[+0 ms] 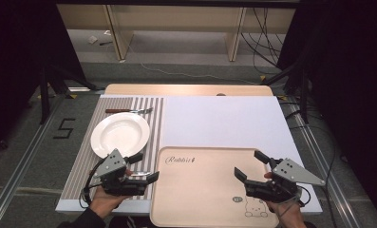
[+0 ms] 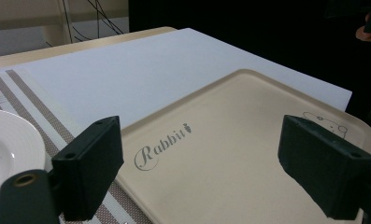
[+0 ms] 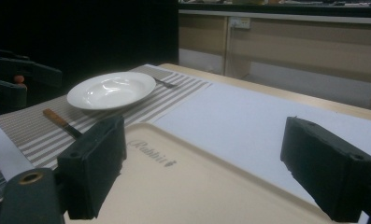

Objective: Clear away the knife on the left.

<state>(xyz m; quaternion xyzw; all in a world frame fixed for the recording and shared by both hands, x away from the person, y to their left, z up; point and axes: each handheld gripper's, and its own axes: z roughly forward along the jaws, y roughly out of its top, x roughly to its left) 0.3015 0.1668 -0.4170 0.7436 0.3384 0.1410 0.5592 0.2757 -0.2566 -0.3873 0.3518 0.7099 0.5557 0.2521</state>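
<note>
Both tongs gape wide, gripping nothing: left tongs (image 1: 144, 166) beside the plate (image 1: 120, 134), right tongs (image 1: 250, 164) over the tray (image 1: 200, 190), which reads "Rabbit".

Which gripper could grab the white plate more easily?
Probably the left gripper. It hovers open just in front of the white plate on the striped mat. The right gripper is across the tray, farther away.
</note>
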